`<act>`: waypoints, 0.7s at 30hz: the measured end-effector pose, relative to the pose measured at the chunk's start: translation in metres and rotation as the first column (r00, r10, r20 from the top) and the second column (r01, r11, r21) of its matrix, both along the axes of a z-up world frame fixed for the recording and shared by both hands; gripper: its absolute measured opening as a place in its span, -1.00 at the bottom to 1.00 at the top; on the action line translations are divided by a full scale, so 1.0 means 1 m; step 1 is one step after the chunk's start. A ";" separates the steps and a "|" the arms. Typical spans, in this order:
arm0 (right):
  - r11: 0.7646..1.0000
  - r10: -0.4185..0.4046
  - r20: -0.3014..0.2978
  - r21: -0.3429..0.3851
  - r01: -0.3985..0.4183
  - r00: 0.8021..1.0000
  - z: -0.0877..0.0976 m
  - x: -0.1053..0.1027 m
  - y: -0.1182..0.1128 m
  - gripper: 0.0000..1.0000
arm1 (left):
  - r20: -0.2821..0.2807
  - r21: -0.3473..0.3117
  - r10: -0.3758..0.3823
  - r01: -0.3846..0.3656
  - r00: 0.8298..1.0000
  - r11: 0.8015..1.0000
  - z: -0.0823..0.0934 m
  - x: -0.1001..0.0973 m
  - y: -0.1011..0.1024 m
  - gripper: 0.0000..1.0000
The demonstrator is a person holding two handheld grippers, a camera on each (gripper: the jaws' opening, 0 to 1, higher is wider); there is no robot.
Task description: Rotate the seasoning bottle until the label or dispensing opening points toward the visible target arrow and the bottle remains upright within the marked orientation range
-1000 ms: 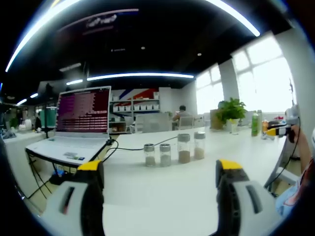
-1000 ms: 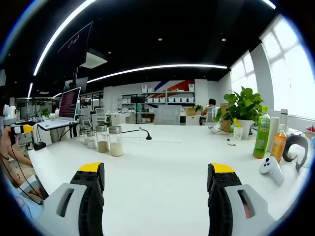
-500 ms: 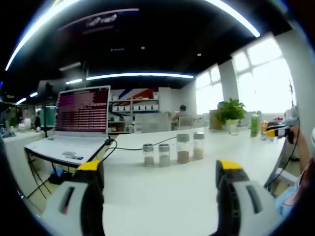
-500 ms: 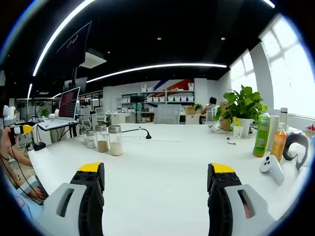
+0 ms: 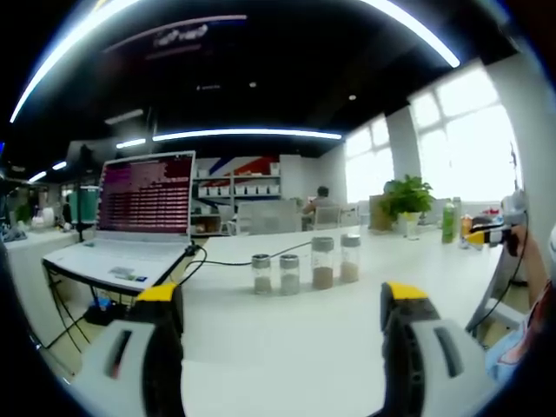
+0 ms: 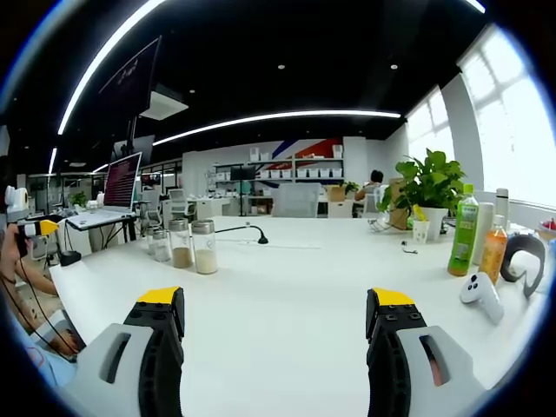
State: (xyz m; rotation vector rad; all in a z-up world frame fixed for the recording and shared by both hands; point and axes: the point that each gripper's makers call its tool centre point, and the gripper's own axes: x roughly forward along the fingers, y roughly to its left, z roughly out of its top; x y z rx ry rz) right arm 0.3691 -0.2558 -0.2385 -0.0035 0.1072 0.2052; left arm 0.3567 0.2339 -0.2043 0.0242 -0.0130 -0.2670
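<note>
Several clear seasoning bottles with grey caps stand upright in a row on the white table (image 5: pixel 287 347): two short ones (image 5: pixel 263 273) (image 5: pixel 291 273) and two taller ones (image 5: pixel 324 262) (image 5: pixel 352 258). In the right gripper view the same row stands at the left, the nearest bottle (image 6: pixel 205 248) holding pale powder, another bottle (image 6: pixel 180 244) behind it. My left gripper (image 5: pixel 282 304) is open, well short of the bottles. My right gripper (image 6: pixel 276 308) is open too, with bare table (image 6: pixel 287 287) between its jaws. The other gripper's yellow tip (image 5: pixel 480 234) (image 6: pixel 39 228) shows at each view's edge.
An open laptop (image 5: pixel 139 217) sits left of the bottles with a black cable (image 5: pixel 226 261) running past them. In the right gripper view a potted plant (image 6: pixel 427 195), a green bottle (image 6: pixel 462 230), an orange bottle (image 6: pixel 492 252) and a white controller (image 6: pixel 479 295) stand at the right. A person's hand (image 6: pixel 26 278) is at the left.
</note>
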 end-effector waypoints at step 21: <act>0.999 0.043 0.054 0.024 -0.045 0.998 0.005 0.008 0.018 0.96 | -0.010 0.007 -0.009 0.009 1.000 1.000 -0.002 0.004 -0.005 0.99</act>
